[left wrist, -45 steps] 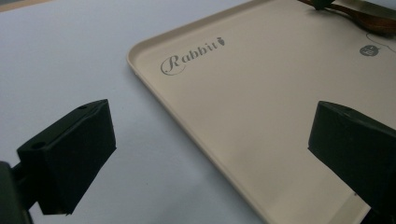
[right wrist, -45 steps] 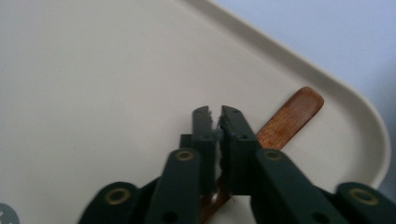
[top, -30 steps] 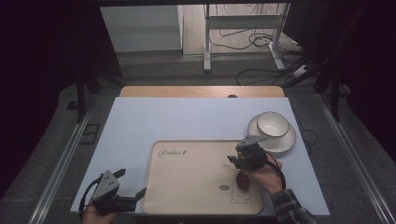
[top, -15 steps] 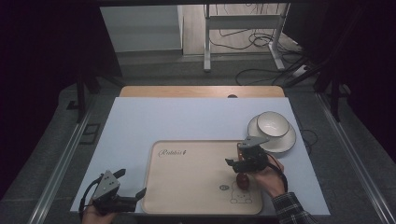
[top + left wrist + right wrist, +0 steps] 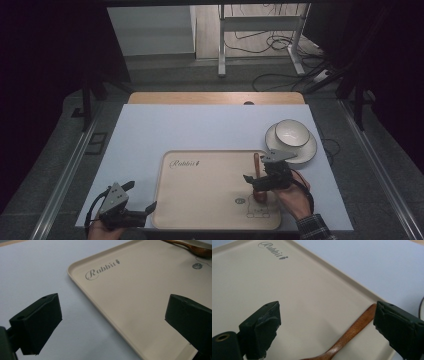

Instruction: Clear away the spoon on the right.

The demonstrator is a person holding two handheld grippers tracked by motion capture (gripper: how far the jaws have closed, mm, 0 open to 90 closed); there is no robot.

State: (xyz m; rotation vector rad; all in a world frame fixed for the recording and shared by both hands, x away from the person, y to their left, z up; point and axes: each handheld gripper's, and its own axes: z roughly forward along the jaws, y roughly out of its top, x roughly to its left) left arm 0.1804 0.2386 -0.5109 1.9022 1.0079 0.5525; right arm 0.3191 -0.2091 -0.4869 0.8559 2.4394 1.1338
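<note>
A brown wooden spoon (image 5: 256, 164) lies on the right side of a beige tray (image 5: 200, 200) printed "Rabbit". My right gripper (image 5: 254, 181) hovers over the spoon's middle. Its jaws have just been opening and stand wide apart. In the right gripper view the spoon handle (image 5: 354, 330) lies on the tray (image 5: 274, 277) below the right gripper (image 5: 327, 322), and neither pad touches it. My left gripper (image 5: 141, 197) rests open at the tray's front left corner. In the left gripper view the left gripper (image 5: 112, 322) straddles the tray edge (image 5: 100, 312) with nothing held, and the spoon (image 5: 192, 247) lies far off.
A white bowl (image 5: 291, 132) sits on a white plate (image 5: 307, 150) just off the tray's back right corner. The white tabletop (image 5: 200, 125) stretches behind the tray. Cables and a metal stand lie on the floor beyond.
The right gripper's jaws have spread apart and the hand has drawn slightly toward the person. The spoon now lies free on the tray. The left gripper has not moved.
</note>
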